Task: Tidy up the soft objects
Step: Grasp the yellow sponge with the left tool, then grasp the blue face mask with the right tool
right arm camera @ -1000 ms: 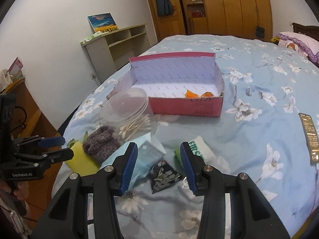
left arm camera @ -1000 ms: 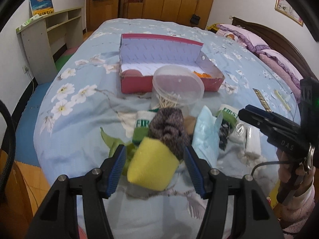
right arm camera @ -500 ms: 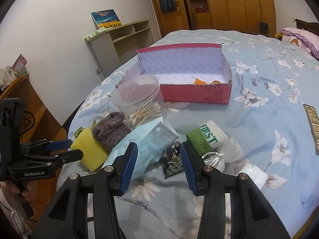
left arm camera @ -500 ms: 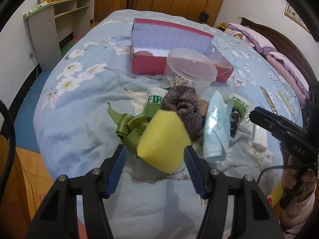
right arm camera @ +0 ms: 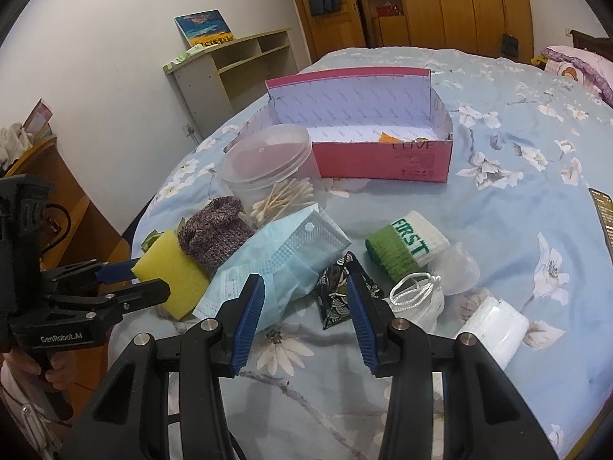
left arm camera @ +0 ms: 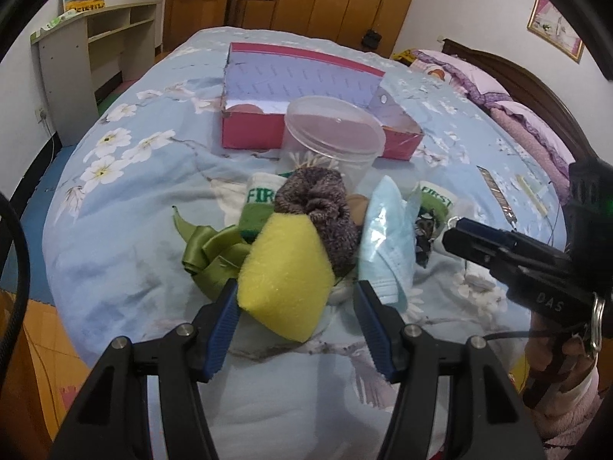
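A yellow sponge (left arm camera: 285, 280) lies at the near end of a pile on the bed, between the fingers of my open left gripper (left arm camera: 297, 291). The left pad touches it and a gap shows at the right pad. Behind it are a brown-purple knit piece (left arm camera: 322, 207), a green ribbon (left arm camera: 207, 249) and a blue face mask (right arm camera: 283, 264) in a clear wrapper. My right gripper (right arm camera: 302, 287) is open and holds nothing, hovering over the mask and a patterned pouch (right arm camera: 337, 291). A green-and-white "FIRST" sock (right arm camera: 406, 245) lies to the right. A pink box (right arm camera: 383, 153) stands open beyond the pile.
A clear tub (right arm camera: 268, 161) with cotton swabs (right arm camera: 283, 199) beside it stands in front of the box. A white mesh bag (right arm camera: 417, 299) and white roll (right arm camera: 494, 329) lie at the right. A phone (right arm camera: 603, 214) is near the bed's right edge. A shelf (right arm camera: 237, 65) stands by the wall.
Both views have shifted a little, and the pile shows more fully in the right wrist view. The sponge stays between the left fingers. Nothing has been taken hold of or let go.
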`<action>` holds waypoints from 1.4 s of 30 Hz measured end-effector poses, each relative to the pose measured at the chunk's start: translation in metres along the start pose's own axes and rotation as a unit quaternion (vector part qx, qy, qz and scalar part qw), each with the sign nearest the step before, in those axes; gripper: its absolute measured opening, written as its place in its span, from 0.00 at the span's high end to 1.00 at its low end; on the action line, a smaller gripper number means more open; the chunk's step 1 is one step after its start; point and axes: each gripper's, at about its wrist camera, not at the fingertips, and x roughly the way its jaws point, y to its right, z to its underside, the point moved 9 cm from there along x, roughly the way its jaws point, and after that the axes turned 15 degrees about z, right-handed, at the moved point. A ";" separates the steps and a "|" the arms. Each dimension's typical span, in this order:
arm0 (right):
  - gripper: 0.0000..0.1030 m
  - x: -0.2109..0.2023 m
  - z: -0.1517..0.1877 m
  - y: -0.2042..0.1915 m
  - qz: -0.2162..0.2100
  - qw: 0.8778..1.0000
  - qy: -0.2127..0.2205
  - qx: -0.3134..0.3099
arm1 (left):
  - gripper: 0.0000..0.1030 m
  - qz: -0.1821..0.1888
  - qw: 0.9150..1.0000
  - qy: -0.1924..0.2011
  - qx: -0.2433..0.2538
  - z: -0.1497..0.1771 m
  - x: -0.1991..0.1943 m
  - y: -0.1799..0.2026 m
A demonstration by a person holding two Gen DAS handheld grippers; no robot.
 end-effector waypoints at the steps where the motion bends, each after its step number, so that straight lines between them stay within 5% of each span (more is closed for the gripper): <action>1: 0.56 0.000 0.000 0.000 0.000 1.000 0.000 0.000 | 0.40 0.002 1.000 -0.001 0.000 0.001 0.002 0.001; 6: 0.56 0.003 0.004 -0.002 -0.004 1.000 -0.005 -0.001 | 0.42 -0.004 1.000 -0.007 -0.001 0.005 0.013 -0.002; 17: 0.56 0.006 0.011 -0.011 -0.012 1.000 -0.014 -0.008 | 0.70 0.018 0.999 -0.008 -0.038 0.009 0.015 -0.012; 31: 0.56 0.008 0.017 -0.034 -0.043 0.999 -0.033 -0.008 | 0.73 0.023 0.999 0.015 -0.016 0.011 -0.007 -0.003; 42: 0.45 0.034 0.018 -0.045 -0.042 0.996 -0.072 0.018 | 0.73 0.033 0.999 0.017 -0.021 0.015 -0.007 -0.008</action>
